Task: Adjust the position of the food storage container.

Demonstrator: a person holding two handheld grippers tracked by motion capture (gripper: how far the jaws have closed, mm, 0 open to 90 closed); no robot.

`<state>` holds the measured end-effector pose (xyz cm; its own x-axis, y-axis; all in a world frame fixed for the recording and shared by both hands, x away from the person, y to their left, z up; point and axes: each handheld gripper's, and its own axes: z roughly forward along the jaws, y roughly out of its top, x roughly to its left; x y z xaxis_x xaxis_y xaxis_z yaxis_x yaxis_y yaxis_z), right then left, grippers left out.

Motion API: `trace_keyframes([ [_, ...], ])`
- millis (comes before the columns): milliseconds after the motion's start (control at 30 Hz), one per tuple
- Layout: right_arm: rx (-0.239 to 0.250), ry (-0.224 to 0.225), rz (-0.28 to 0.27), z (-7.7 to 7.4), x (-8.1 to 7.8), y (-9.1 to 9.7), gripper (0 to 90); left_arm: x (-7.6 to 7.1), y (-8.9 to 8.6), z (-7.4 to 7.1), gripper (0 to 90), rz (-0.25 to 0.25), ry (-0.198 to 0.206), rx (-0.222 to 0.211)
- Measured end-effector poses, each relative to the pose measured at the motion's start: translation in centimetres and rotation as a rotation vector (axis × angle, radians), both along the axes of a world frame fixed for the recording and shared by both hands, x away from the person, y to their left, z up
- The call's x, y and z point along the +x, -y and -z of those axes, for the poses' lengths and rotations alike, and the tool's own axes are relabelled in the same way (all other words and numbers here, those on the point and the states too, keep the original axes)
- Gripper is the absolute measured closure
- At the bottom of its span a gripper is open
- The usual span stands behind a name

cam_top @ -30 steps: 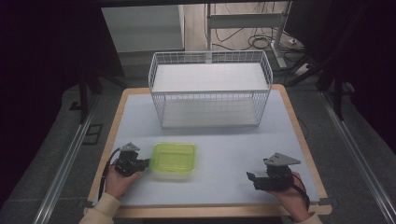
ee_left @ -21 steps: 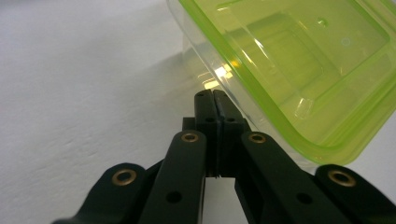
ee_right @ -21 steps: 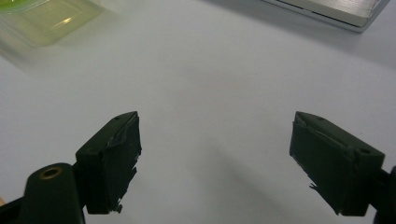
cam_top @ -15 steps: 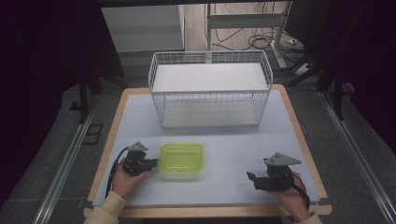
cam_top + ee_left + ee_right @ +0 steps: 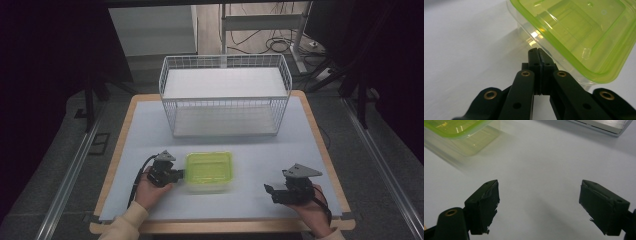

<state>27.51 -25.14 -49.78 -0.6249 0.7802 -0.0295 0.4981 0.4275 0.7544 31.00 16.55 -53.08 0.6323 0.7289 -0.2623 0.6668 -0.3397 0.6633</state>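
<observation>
A clear plastic container with a lime-green lid point(image 5: 209, 171) sits on the white table top, slightly blurred. My left gripper point(image 5: 180, 175) is at its left side, jaws shut with nothing between them. In the left gripper view the closed tips point(image 5: 537, 51) press against the container's clear wall just under the green rim point(image 5: 579, 32). My right gripper point(image 5: 270, 191) rests near the front right of the table, apart from the container, jaws open and empty. The right gripper view has its wide-open jaws point(image 5: 540, 195) over bare table, with the container point(image 5: 459, 132) at the upper left.
A white wire basket point(image 5: 225, 100) stands at the back middle of the table; its corner point(image 5: 604, 125) shows in the right gripper view. The wooden table edge point(image 5: 220, 227) runs along the front. Bare table lies between container and basket.
My left gripper has moved to the right, and the green-lidded container has slid right along with it. The right gripper has stayed where it was.
</observation>
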Motion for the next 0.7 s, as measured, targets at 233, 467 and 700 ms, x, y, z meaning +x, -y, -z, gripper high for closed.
trace_keyframes([
  [233, -0.001, 0.000, -0.003, 0.0, 0.0, 0.0, 16.7, 0.4, 1.7, -0.2, 90.0, 0.026, 0.007, 0.006],
  [467, -0.002, 0.000, -0.005, 0.1, 0.0, -0.1, 16.8, 1.0, 3.4, -0.3, 90.0, 0.042, 0.015, 0.023],
  [700, 0.001, 0.004, -0.005, 0.1, 0.0, -0.1, 17.0, 1.2, 3.5, -0.2, 90.0, 0.042, 0.013, 0.015],
])
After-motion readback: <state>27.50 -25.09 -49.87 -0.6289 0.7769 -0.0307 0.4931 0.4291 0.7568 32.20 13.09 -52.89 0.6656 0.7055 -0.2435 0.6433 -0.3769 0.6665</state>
